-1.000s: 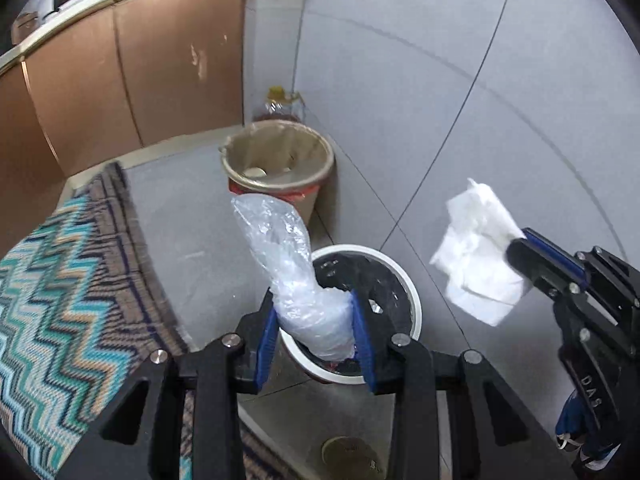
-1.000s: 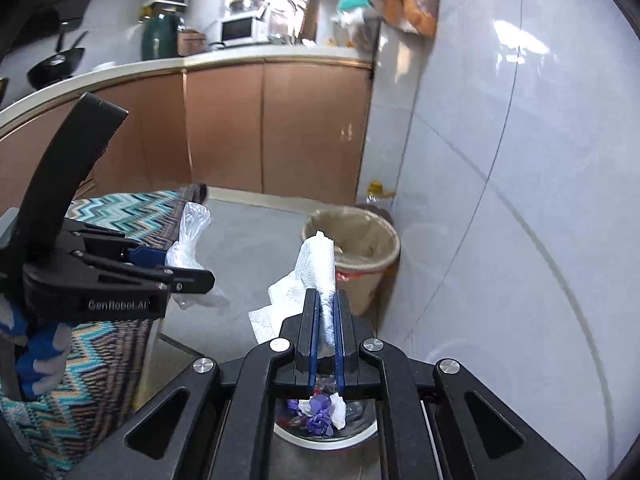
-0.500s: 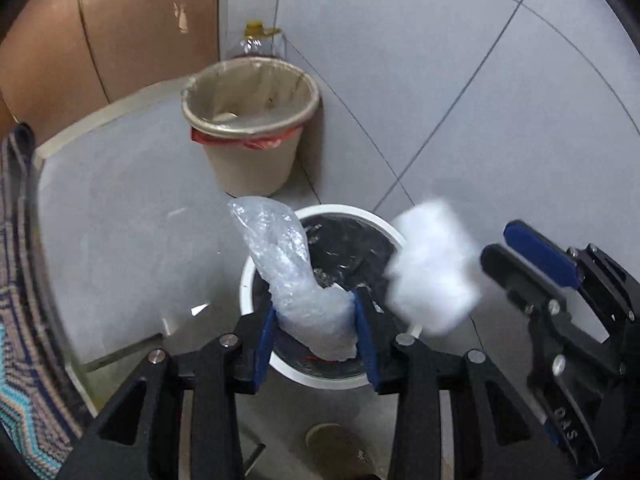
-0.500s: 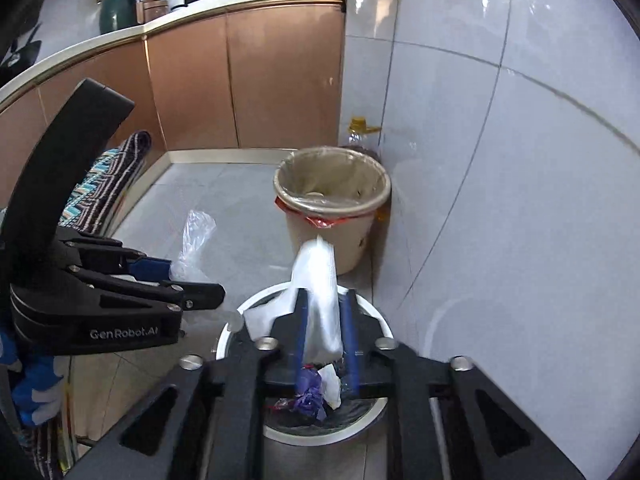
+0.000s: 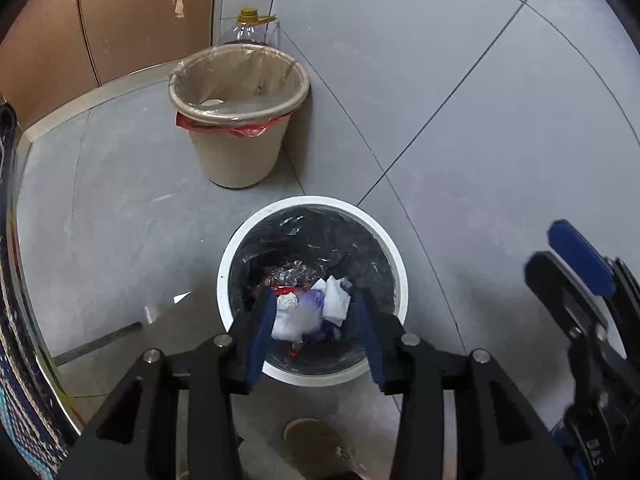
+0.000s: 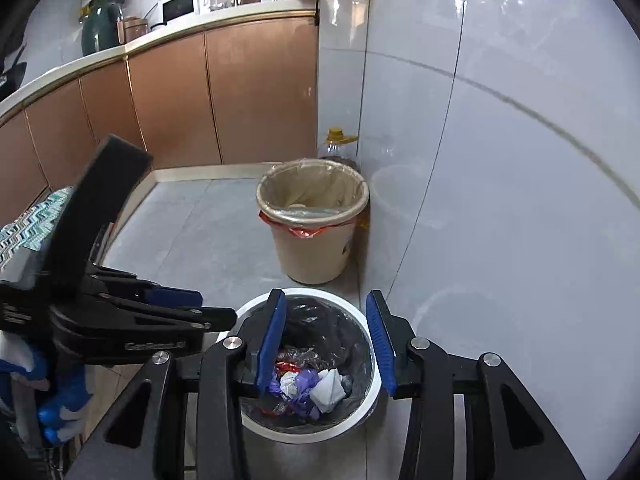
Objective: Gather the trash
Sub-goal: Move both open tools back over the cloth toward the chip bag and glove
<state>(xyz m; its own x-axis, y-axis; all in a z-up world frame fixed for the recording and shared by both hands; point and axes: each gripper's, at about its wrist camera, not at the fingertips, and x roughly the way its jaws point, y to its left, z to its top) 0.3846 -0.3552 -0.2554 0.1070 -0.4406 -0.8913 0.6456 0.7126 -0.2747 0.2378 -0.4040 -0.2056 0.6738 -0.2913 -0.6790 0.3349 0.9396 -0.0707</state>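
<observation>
- The near bin (image 5: 224, 276) stands on the floor (image 5: 120, 216), against the wall (image 5: 460, 80).
- Crumpled trash (image 5: 316, 312) lies inside the near bin.
- The far bin (image 5: 240, 152) stands behind the near bin, apart from it.
- A bottle (image 5: 250, 30) stands behind the far bin, in the corner.
- The rug (image 5: 16, 320) lies at far left.

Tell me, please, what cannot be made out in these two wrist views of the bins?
- White bin: its outer wall and base are hidden by the left gripper in the left view.
- Trash inside: lower layers are buried and individual pieces are too crumpled to identify.
- Beige bin: the pale object at its bottom is too small to identify.
- Bottle: its body sits behind the beige bin.
</observation>
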